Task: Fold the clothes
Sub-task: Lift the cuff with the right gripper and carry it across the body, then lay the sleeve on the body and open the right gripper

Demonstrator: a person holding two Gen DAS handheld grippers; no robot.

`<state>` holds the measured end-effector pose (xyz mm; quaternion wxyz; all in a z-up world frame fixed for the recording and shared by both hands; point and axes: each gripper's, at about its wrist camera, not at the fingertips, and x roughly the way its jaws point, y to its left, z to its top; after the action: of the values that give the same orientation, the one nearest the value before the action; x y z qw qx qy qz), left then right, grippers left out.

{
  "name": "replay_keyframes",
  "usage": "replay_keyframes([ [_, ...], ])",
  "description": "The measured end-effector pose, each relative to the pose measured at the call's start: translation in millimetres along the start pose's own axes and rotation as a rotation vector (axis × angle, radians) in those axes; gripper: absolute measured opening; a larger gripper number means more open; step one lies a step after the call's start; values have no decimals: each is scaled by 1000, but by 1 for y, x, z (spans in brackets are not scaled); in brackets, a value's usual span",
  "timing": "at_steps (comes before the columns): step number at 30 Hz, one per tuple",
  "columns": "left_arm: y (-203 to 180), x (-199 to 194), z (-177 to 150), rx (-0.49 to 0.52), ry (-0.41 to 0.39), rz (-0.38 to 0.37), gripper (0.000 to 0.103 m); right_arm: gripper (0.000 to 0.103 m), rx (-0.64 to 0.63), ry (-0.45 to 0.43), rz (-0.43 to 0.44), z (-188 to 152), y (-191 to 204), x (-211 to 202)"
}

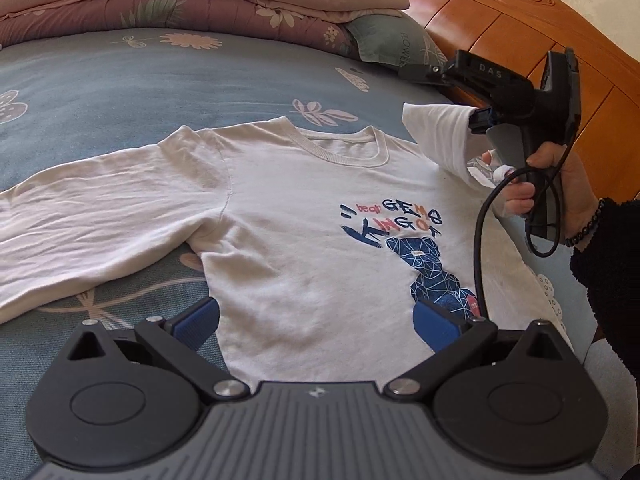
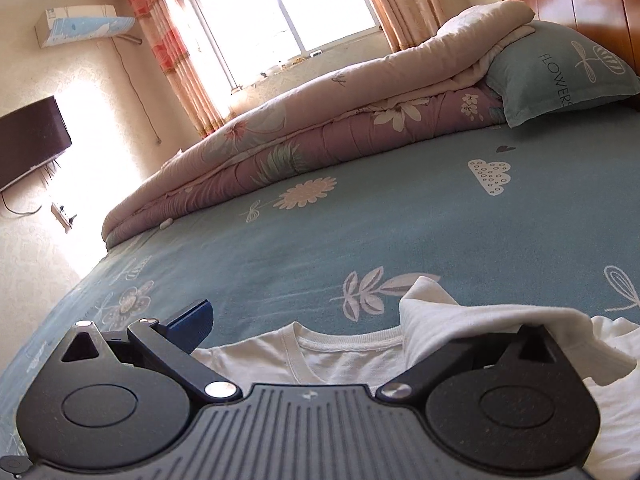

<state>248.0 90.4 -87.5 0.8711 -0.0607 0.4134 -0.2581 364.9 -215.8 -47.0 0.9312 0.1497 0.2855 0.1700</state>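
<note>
A white T-shirt (image 1: 304,220) with a blue bear print lies face up on the blue bed sheet, its left sleeve (image 1: 92,208) spread flat. My left gripper (image 1: 318,322) hovers open over the shirt's lower body, blue fingers (image 1: 198,322) wide apart with nothing between them. A hand holds my right gripper (image 1: 446,96) at the shirt's right shoulder. The right sleeve (image 1: 436,136) is lifted and draped over one of its fingers. In the right wrist view that gripper (image 2: 320,320) stands open. The sleeve (image 2: 460,320) covers its right finger, with the collar (image 2: 344,338) just below.
A folded floral quilt (image 2: 320,120) and a teal pillow (image 2: 560,68) lie along the far side of the bed. A wooden headboard (image 1: 520,28) rises at the right. The gripper cable (image 1: 478,240) hangs over the shirt's right edge. Bare sheet (image 2: 360,220) stretches beyond the collar.
</note>
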Motion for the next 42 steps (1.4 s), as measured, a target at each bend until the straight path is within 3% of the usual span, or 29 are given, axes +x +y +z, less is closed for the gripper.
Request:
replay_keyframes([
  [5, 2, -3, 1, 1, -1, -6, 102, 103, -154, 116, -74, -22, 26, 30],
  [21, -15, -14, 9, 47, -27, -99, 102, 103, -384, 180, -63, -46, 80, 64],
  [30, -37, -23, 13, 97, -69, -193, 102, 103, -433, 157, -40, -49, 99, 66],
  [42, -37, -26, 12, 94, -79, -209, 102, 103, -676, 253, -67, -94, 139, 96],
])
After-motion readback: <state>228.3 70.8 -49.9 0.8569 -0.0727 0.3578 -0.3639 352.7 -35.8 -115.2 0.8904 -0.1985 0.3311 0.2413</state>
